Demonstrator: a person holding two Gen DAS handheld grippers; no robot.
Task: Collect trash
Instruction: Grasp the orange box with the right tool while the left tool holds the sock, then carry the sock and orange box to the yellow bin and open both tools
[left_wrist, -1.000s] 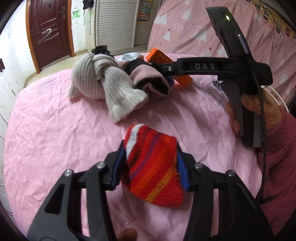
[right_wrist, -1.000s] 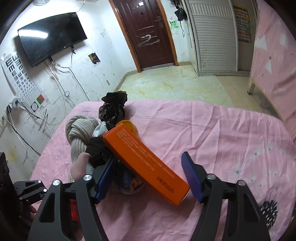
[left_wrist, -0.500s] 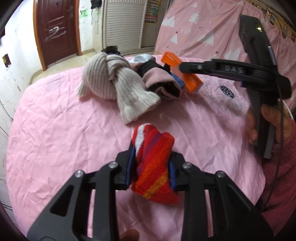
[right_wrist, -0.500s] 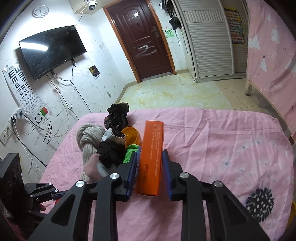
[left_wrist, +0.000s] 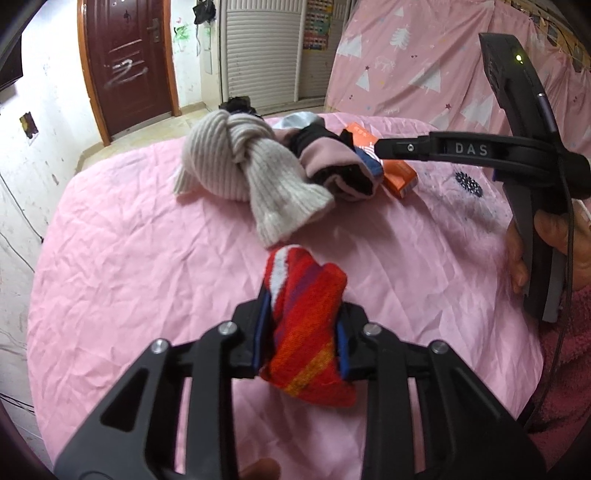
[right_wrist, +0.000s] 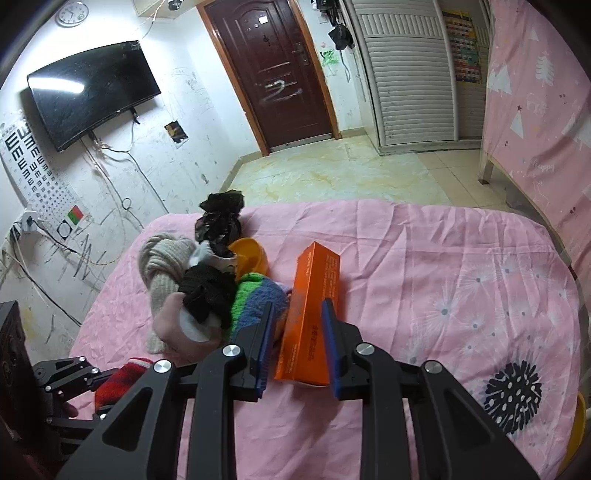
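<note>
I have the left gripper (left_wrist: 301, 332) clamped on the red striped sock (left_wrist: 306, 332), which sits between its pads on the pink tabletop (left_wrist: 129, 266). My right gripper (right_wrist: 297, 339) is closed on the orange box (right_wrist: 314, 317), beside the clothes pile (right_wrist: 199, 288).

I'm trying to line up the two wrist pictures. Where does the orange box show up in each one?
Left wrist view: the orange box lies far up right of centre, partly hidden behind the right gripper shut on it.
Right wrist view: the box stands at lower centre, clamped between the blue pads.
Shared landmark: the knotted beige knit, left of the box in both.
</note>
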